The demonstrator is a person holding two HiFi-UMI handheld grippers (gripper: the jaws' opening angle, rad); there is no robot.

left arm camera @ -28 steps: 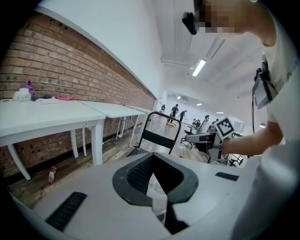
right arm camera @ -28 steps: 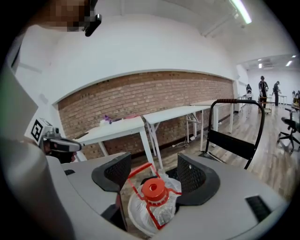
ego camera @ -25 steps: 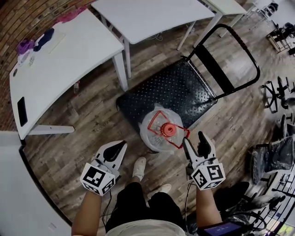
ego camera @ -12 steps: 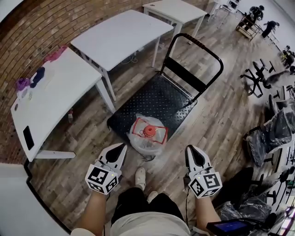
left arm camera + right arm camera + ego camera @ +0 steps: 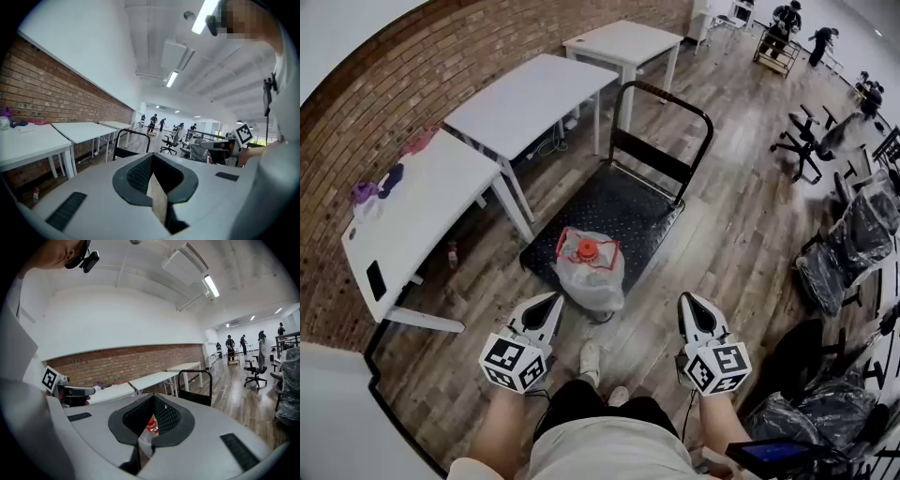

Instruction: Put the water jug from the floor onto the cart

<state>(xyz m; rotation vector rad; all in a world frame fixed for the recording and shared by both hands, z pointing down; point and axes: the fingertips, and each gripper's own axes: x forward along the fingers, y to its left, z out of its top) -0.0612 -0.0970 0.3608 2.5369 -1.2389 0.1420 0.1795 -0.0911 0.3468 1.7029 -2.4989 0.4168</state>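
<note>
Since the water jug rests on the near end of the cart, the placing looks done. Nearer, well clear of it, the left gripper and right gripper have jaws closed on nothing. Probably nothing remains but checking that it sits steady.

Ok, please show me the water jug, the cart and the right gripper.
water jug (image 5: 591, 277), head view, clear body.
cart (image 5: 628, 206), head view, bare black deck.
right gripper (image 5: 689, 302), head view, between its fingertips.

Red-capped, bagged water jug upright at edge of cart.
</note>
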